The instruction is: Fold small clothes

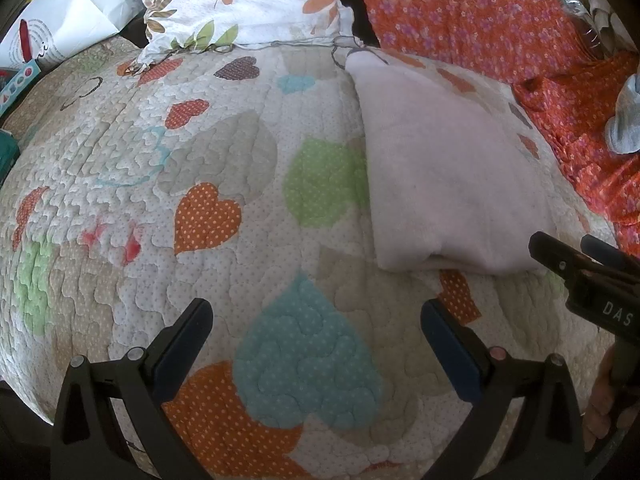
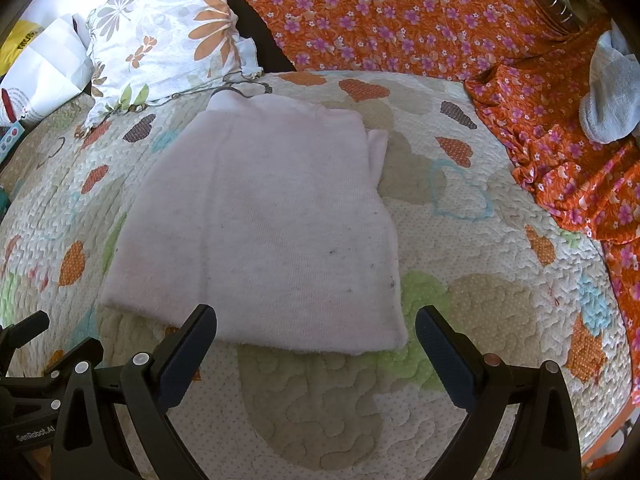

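Note:
A pale pink knit garment (image 2: pixel 260 224) lies folded flat on the heart-patterned quilt (image 2: pixel 480 320), its near folded edge just beyond my right gripper (image 2: pixel 316 332). That gripper stands open with nothing between its fingers. In the left wrist view the same garment (image 1: pixel 444 168) lies to the right, and my left gripper (image 1: pixel 316 320) is open over bare quilt (image 1: pixel 160 160), well left of the cloth. The right gripper's body (image 1: pixel 592 284) shows at the right edge, held by a hand (image 1: pixel 604 400).
A floral pillow (image 2: pixel 168 36) lies at the back left beside a white paper bag (image 2: pixel 44 68). Orange flowered fabric (image 2: pixel 400 12) covers the back and right side. A grey sock bundle (image 2: pixel 608 96) rests on it at the far right.

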`<state>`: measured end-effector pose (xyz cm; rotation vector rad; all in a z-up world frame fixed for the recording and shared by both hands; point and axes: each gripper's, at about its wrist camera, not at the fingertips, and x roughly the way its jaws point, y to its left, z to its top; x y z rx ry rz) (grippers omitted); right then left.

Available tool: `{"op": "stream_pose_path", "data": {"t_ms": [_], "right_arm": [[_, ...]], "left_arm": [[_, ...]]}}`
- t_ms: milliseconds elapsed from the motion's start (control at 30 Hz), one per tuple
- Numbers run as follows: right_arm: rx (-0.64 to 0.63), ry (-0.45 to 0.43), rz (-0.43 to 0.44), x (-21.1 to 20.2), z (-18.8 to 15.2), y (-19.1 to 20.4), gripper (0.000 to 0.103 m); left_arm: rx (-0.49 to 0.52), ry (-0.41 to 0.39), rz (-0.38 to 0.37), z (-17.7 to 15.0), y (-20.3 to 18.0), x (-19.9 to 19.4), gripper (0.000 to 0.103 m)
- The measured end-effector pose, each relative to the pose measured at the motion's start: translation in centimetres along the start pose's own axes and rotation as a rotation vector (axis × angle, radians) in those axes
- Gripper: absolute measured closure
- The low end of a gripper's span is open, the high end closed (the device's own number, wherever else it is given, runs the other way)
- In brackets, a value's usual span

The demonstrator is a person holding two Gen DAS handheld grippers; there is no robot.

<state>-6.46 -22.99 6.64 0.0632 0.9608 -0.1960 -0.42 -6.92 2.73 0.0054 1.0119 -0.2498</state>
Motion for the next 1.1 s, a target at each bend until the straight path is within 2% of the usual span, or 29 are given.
{"op": "stream_pose_path", "data": {"t_ms": [467,633,733,1100], "right_arm": [[-0.009,-0.002,0.001,0.0,0.0,0.4,0.001],[-0.028,-0.011,0.002,0.0,0.1,0.6,0.001],[-0.034,-0.012,0.002,0.0,0.2,0.6,0.001],[-0.029,-0.021,-0.004,-0.3,0.1,-0.2,0.001]], "left_arm": [[-0.004,0.011,-0.009,-0.2,0.1,0.3,0.000],[-0.024,0.038,-0.038,-0.1,0.2,1.0,0.000],[-0.032,0.044,-0.032,0.2,0.2,1.3,0.000],[-0.029,0.033,-0.060,1.3,0.0,1.2,0.000]]}}
